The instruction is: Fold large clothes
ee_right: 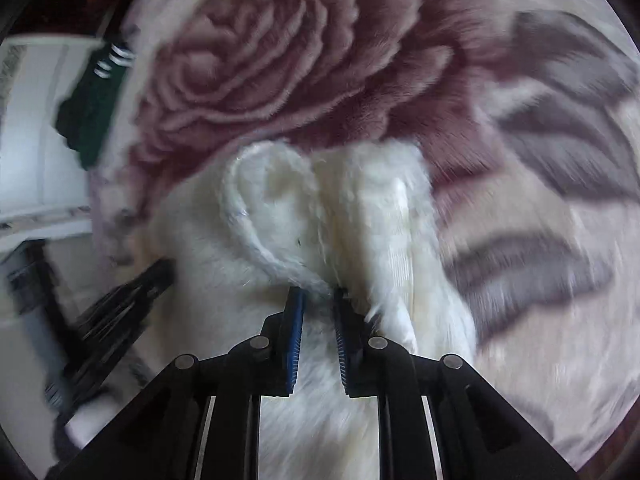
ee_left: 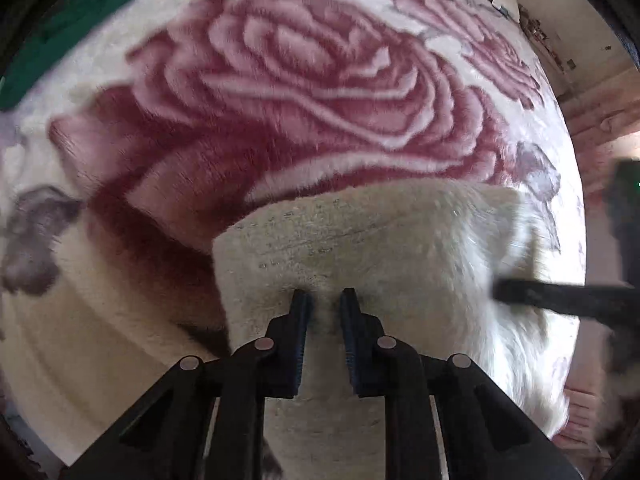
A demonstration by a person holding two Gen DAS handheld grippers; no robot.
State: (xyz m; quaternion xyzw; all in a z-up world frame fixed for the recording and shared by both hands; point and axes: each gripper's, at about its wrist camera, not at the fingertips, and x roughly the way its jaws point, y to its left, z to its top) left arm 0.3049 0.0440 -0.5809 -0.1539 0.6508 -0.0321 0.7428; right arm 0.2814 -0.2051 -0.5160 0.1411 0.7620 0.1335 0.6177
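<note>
A white fluffy garment (ee_left: 400, 236) lies on a rose-patterned blanket, with its flatter, greyish inner side turned up in the left wrist view. My left gripper (ee_left: 324, 294) points steeply down and is shut on a pinch of that inner fabric, which puckers between the tips. In the right wrist view the same garment (ee_right: 360, 216) shows a curled furry edge and a folded flap. My right gripper (ee_right: 318, 292) is shut on that furry edge where it bunches. Each gripper appears as a blurred black shape in the other's view: the right gripper (ee_left: 560, 300) and the left gripper (ee_right: 120, 308).
The plush blanket (ee_left: 280, 80) with big pink roses (ee_right: 280, 60) covers the whole surface. A dark green garment with white stripes (ee_left: 60, 40) lies at its far left edge (ee_right: 92, 112). White furniture (ee_right: 36, 128) stands beyond the blanket's left edge.
</note>
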